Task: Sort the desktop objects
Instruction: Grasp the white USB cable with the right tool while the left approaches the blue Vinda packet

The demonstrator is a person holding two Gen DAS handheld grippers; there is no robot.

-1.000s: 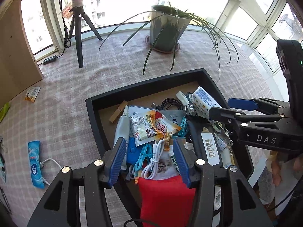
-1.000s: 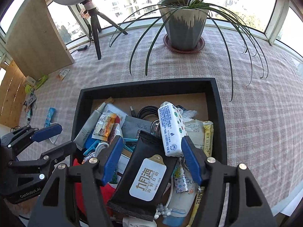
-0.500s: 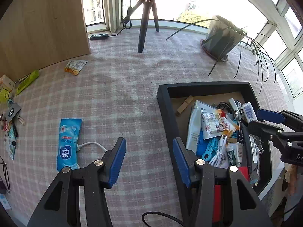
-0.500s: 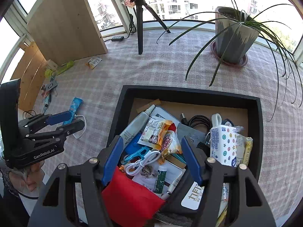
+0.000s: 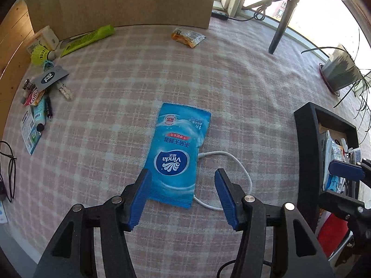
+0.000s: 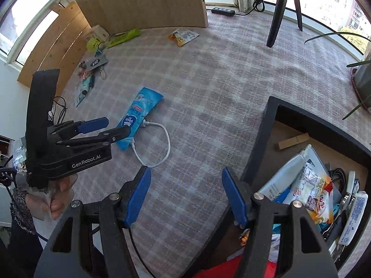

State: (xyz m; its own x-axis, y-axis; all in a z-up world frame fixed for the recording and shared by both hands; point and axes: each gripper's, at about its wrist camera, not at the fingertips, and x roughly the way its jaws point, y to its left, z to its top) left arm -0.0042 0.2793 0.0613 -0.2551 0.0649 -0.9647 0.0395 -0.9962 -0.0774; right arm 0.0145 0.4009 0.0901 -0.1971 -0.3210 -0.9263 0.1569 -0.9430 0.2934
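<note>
Two wrist fisheyes, both angled down along their fingers
Left view sits close over the blue Vinda wipes packet [image 5: 178, 153]; right view looks from farther back, sharing that packet [image 6: 137, 115] and the black rectangular tray [image 6: 269, 125]

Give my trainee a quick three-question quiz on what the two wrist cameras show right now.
1. True or false: the left gripper is shut on the blue Vinda wipes pack.
2. Multiple choice: where does the white cable lie? A) inside the black tray B) on the checked cloth, one end running under the pack C) held by the right gripper
3. Fill in: the wooden clothespin lies inside the black ____.

Key: 1. False; its fingers are open on either side of the pack's near end. 2. B. 3. tray. The right gripper is open too, over the cloth beside the tray.
</note>
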